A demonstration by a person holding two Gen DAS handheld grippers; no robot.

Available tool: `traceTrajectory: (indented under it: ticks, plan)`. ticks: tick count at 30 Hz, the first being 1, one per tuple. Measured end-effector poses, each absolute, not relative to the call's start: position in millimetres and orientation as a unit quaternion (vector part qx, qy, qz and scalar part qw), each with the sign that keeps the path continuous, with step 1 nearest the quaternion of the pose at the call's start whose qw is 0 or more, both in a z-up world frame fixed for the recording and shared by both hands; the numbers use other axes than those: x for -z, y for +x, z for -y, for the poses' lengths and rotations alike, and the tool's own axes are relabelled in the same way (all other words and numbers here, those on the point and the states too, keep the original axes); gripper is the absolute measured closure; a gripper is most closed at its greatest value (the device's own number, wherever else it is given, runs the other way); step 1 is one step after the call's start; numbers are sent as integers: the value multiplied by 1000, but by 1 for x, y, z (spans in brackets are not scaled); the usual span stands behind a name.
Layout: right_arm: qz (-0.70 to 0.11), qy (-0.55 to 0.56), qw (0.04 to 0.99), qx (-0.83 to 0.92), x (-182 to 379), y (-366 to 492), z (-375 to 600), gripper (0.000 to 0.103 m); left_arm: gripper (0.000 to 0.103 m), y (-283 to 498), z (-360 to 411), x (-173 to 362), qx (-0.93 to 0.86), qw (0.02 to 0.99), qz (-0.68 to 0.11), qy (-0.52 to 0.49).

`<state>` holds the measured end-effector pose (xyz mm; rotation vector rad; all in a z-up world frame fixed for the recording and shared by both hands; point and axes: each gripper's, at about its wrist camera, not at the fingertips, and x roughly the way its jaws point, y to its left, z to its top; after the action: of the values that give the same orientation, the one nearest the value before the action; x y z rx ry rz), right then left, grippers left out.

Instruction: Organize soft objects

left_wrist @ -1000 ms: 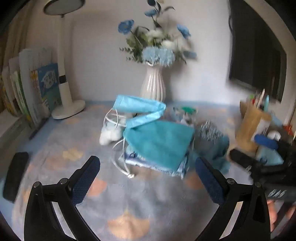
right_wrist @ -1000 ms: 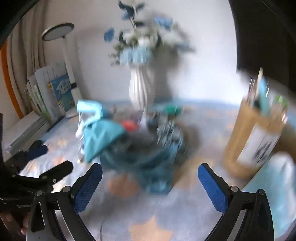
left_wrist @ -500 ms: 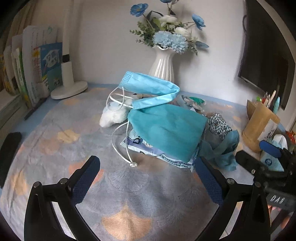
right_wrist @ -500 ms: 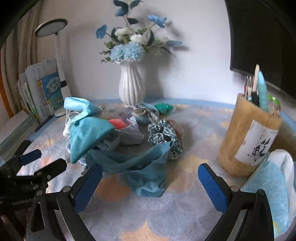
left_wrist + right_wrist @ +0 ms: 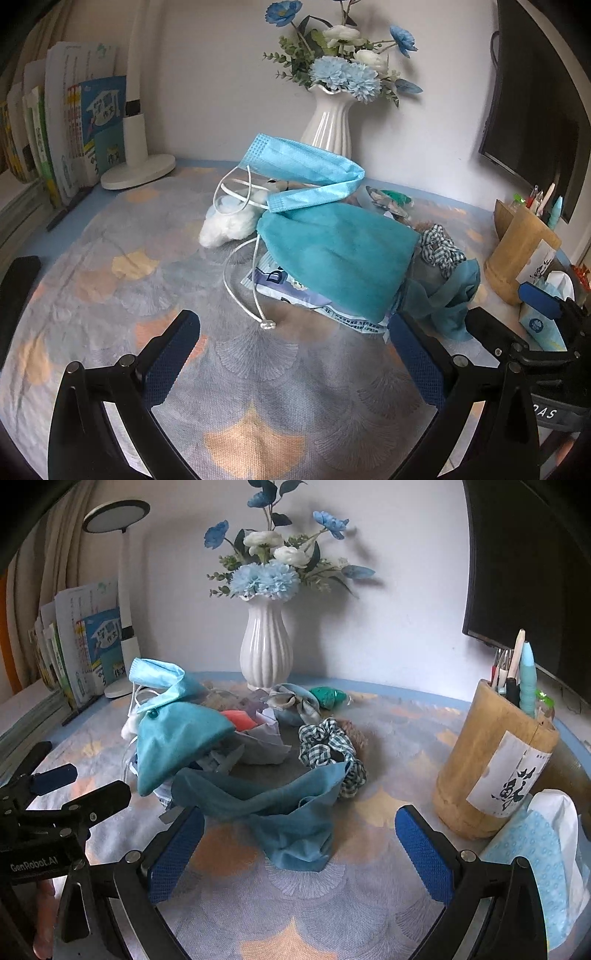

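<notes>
While both tongs stand wide apart with nothing between their blue pads, they hang low over the patterned tablecloth (image 5: 110,295). The left gripper (image 5: 291,354) faces the near edge of the pile, where a white drawstring (image 5: 243,291) with a knot lies on the cloth just in front of it. The right gripper (image 5: 299,856) is just before a crumpled teal cloth (image 5: 291,812), which lies between its two fingers in the view but is not touched by them.

Behind this cloth rests a checked scrunchie (image 5: 328,749), touching it. On the left of the pile a teal drawstring pouch (image 5: 340,254) lies on a printed plastic packet (image 5: 280,284). A light blue face mask (image 5: 306,166) is folded over the top of the pouch, and a white fluffy piece (image 5: 225,229) sits beside it. Farther back are a grey bow (image 5: 291,701) and a small green item (image 5: 328,696).

A white vase (image 5: 266,646) with blue flowers stands at the wall. At the right a wooden pen holder (image 5: 491,771) stands near a tissue pack (image 5: 539,849).
</notes>
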<state>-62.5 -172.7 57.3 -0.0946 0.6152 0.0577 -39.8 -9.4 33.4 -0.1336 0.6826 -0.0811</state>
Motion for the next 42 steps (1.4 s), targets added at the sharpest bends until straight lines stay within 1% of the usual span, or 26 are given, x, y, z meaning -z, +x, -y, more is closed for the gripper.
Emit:
traceTrajectory:
  ticks: [14, 25, 42]
  plan:
    - [-301, -74, 950, -29, -56, -61, 165, 0, 1, -38, 6, -31, 38, 936, -341, -74]
    - [-317, -48, 947, -32, -54, -55, 172, 0, 1, -38, 6, -31, 40, 936, -342, -76]
    - [-317, -59, 946, -31, -53, -56, 168, 0, 1, -38, 7, -31, 40, 936, -342, -77]
